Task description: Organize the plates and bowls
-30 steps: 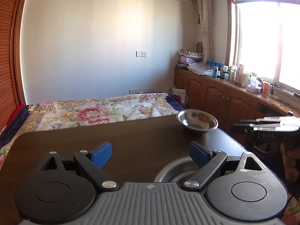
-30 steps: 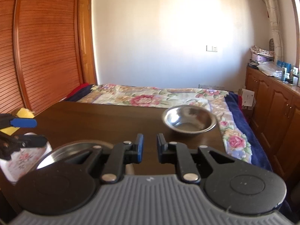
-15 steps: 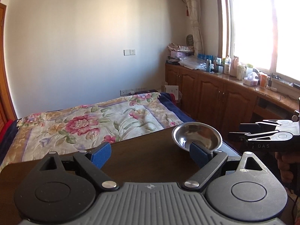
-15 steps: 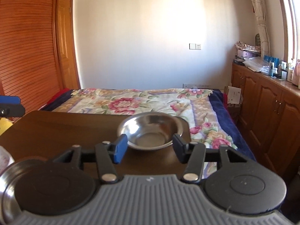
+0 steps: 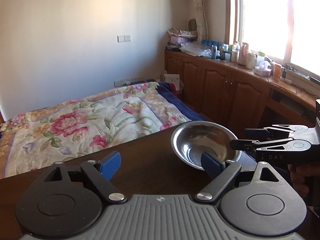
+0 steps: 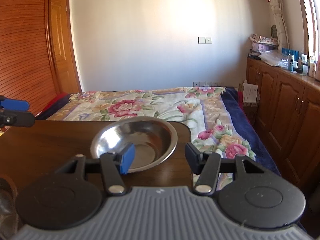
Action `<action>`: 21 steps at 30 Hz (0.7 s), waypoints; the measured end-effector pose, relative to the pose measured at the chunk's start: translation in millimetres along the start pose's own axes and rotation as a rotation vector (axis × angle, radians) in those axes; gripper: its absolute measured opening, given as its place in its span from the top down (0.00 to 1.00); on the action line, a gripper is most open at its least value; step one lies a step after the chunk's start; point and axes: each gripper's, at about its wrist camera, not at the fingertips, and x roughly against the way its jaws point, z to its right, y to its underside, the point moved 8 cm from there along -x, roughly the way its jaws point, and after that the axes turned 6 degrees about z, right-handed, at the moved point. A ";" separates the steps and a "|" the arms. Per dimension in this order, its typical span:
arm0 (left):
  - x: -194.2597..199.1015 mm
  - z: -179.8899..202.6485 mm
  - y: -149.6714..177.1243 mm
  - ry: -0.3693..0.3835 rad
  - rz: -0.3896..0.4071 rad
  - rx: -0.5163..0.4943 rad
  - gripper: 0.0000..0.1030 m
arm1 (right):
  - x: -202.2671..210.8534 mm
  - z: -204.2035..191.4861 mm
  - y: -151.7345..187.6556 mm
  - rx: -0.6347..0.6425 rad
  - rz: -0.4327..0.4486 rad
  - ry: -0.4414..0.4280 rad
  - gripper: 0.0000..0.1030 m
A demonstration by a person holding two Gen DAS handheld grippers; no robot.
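A steel bowl [image 6: 138, 140] stands upright near the far right corner of the dark wooden table [image 6: 46, 140]. My right gripper [image 6: 158, 157] is open just short of it, its jaws spanning the bowl's near right rim. In the left wrist view the bowl [image 5: 202, 142] sits ahead to the right. My left gripper [image 5: 160, 164] is open and empty over the table, its right finger in front of the bowl's near edge. The right gripper [image 5: 243, 139] shows there at the bowl's right side.
A bed with a floral cover [image 6: 160, 106] lies just beyond the table's far edge. Wooden cabinets [image 6: 290, 100] with bottles on top run along the right wall. A wooden door [image 6: 62, 52] is at the left. The table [image 5: 150, 160] ends close behind the bowl.
Both grippers have moved forward toward the steel bowl. My right gripper has opened wide from shut. The steel plate and floral dish seen near me earlier have left both views.
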 end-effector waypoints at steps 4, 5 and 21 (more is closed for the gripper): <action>-20.3 3.0 -0.1 0.022 -0.039 -0.008 0.25 | -5.9 2.8 1.4 -0.024 -0.009 -0.016 0.45; -25.4 3.7 -0.6 0.027 -0.049 -0.011 0.27 | -8.1 3.6 1.2 -0.028 -0.011 -0.020 0.45; -74.9 10.0 1.6 0.104 -0.170 0.011 0.44 | -20.3 8.2 4.9 -0.076 -0.044 -0.056 0.45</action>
